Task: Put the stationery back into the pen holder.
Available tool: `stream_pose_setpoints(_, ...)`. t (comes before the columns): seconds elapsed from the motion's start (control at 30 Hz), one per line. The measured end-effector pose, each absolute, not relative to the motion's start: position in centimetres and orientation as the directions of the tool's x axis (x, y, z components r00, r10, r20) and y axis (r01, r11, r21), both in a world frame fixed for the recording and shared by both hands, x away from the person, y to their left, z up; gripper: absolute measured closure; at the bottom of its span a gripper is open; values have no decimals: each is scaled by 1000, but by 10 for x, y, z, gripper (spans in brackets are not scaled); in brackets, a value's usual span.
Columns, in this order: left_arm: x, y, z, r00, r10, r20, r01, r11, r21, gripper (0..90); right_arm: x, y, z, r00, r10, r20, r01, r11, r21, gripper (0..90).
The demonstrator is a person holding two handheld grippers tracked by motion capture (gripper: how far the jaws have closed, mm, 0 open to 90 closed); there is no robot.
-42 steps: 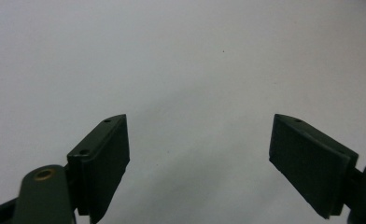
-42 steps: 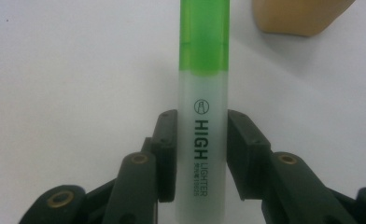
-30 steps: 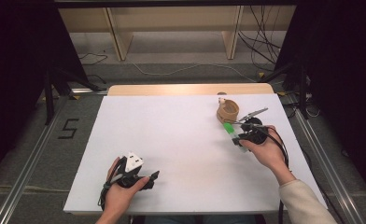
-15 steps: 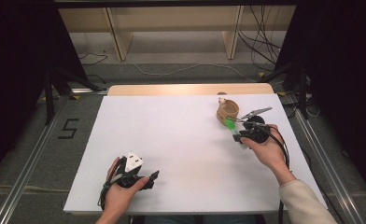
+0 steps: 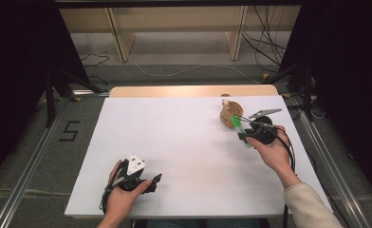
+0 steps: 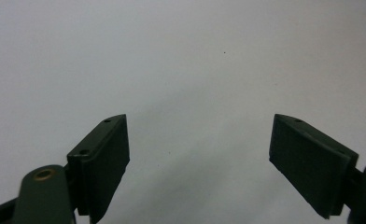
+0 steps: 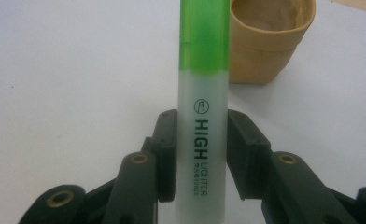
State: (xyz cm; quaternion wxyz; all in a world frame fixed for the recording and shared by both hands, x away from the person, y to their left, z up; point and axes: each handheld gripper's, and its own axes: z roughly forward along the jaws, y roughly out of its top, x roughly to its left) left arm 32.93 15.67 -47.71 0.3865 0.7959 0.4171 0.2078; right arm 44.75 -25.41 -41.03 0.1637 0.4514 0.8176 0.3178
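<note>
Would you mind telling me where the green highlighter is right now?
The highlighter is clamped in the right claw at the table's far right, its green end pointing toward the brown paper cup just beyond it.

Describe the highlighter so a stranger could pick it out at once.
Start at the white table and go to its far right part, where a brown paper cup stands. Just in front of it, the right gripper clamps the highlighter between its fingers. It is the one bright green thing there, with a pale barrel printed HIGH LIGHTER.

Count: 1 green highlighter (image 7: 203,93), 1 brown paper cup (image 7: 272,39), 1 white table (image 5: 184,142), and my 2 grippers: left (image 6: 197,161), right (image 7: 200,154).
</note>
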Motion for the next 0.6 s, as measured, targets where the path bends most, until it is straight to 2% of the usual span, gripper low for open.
stream_pose_setpoints(0.6, 329, 157, -477, 564, 826, 11, 502, -353, 790, 202, 447, -259, -406, -512, 857, 47, 628, 337, 701, 665)
